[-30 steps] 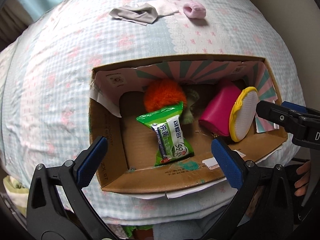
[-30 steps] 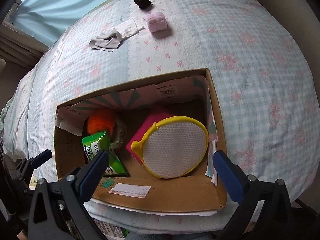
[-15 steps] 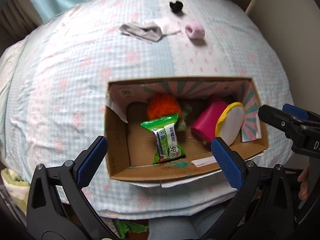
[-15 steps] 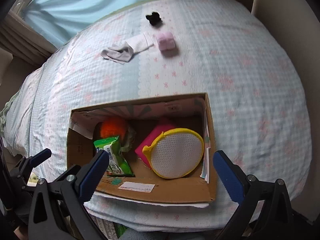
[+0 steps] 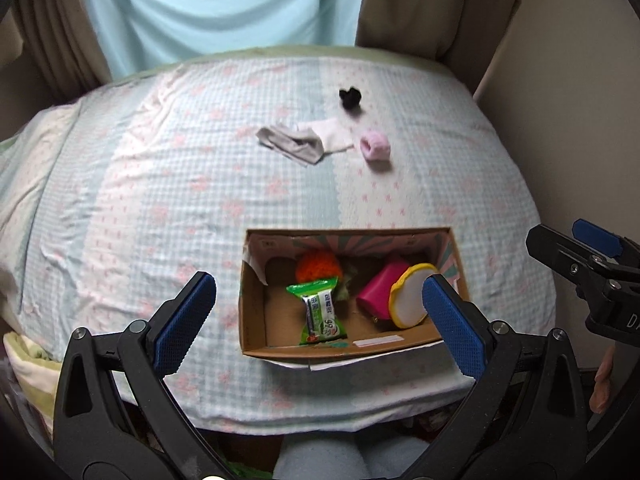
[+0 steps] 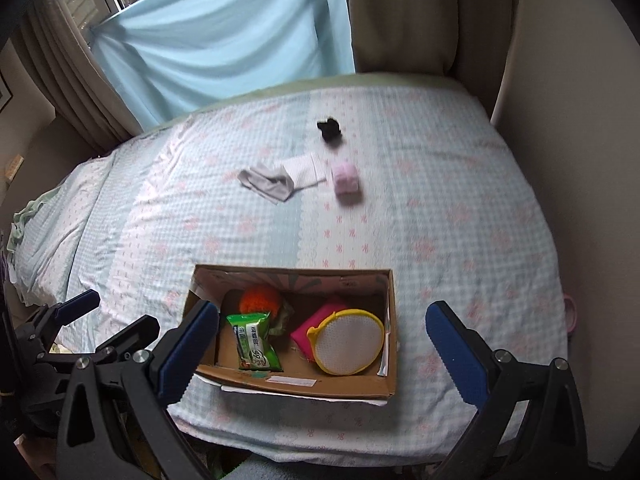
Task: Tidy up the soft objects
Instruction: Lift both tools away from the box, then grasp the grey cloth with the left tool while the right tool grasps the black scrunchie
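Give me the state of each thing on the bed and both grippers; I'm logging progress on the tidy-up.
cardboard box: open, partly filled
wipes pack: in box, sealed
round mesh pad: in box, leaning on the pink pouch
grey cloth: crumpled on the bed
white sock: flat on the bed
pink roll: rolled up
left gripper: jaws open, empty
right gripper: jaws open, empty

Left tongs [image 5: 316, 314]: black frame, blue pads, jaws spread wide, nothing between them. Right tongs [image 6: 322, 346]: same build, jaws spread wide, empty, level with the left tongs. Fingers [image 5: 603, 386] visible behind the right tongs.
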The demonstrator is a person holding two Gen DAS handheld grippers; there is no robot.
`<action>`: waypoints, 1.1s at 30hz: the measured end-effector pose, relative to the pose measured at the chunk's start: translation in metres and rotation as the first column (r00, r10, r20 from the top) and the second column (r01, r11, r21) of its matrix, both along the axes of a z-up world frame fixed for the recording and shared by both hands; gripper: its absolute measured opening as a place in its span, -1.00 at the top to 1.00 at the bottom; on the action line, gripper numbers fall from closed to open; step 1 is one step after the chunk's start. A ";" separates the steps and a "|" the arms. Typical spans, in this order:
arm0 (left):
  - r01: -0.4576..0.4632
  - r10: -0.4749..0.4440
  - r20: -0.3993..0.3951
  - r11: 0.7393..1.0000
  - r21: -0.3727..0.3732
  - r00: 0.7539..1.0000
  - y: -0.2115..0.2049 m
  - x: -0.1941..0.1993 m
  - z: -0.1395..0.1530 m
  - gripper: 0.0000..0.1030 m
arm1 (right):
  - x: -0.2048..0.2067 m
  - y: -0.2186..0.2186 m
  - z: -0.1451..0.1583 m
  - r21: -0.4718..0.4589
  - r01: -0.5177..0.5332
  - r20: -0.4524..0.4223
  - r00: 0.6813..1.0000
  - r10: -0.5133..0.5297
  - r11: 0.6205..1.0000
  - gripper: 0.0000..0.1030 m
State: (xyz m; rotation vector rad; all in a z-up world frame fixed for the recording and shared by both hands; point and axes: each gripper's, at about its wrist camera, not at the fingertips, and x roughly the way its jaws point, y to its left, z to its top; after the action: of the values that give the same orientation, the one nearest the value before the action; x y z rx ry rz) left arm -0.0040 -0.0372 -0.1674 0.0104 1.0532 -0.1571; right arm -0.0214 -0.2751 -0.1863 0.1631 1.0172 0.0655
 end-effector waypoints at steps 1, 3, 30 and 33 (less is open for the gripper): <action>-0.007 0.007 0.016 1.000 -0.002 1.000 0.002 -0.002 0.008 -0.99 | -0.003 0.001 0.008 -0.003 0.001 0.015 1.000 -0.001 1.000 -1.00; -0.023 0.023 0.052 1.000 -0.001 0.998 0.006 -0.008 0.028 -0.99 | -0.009 0.000 0.024 -0.005 0.004 0.046 0.999 -0.003 1.000 -1.00; -0.115 0.124 0.159 0.991 -0.066 0.979 0.048 0.113 0.072 -0.99 | 0.067 0.004 0.112 -0.085 0.042 0.286 0.958 -0.016 0.995 -1.00; -0.147 0.158 0.133 0.985 -0.087 0.978 0.045 0.136 0.059 -0.99 | 0.094 0.003 0.106 -0.085 0.028 0.287 0.958 -0.003 0.996 -1.00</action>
State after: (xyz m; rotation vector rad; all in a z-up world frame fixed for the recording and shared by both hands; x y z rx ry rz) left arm 0.1324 0.0081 -0.1086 -0.1268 0.9037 -0.0562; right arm 0.0729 -0.2721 -0.0799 0.0779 0.7267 0.0285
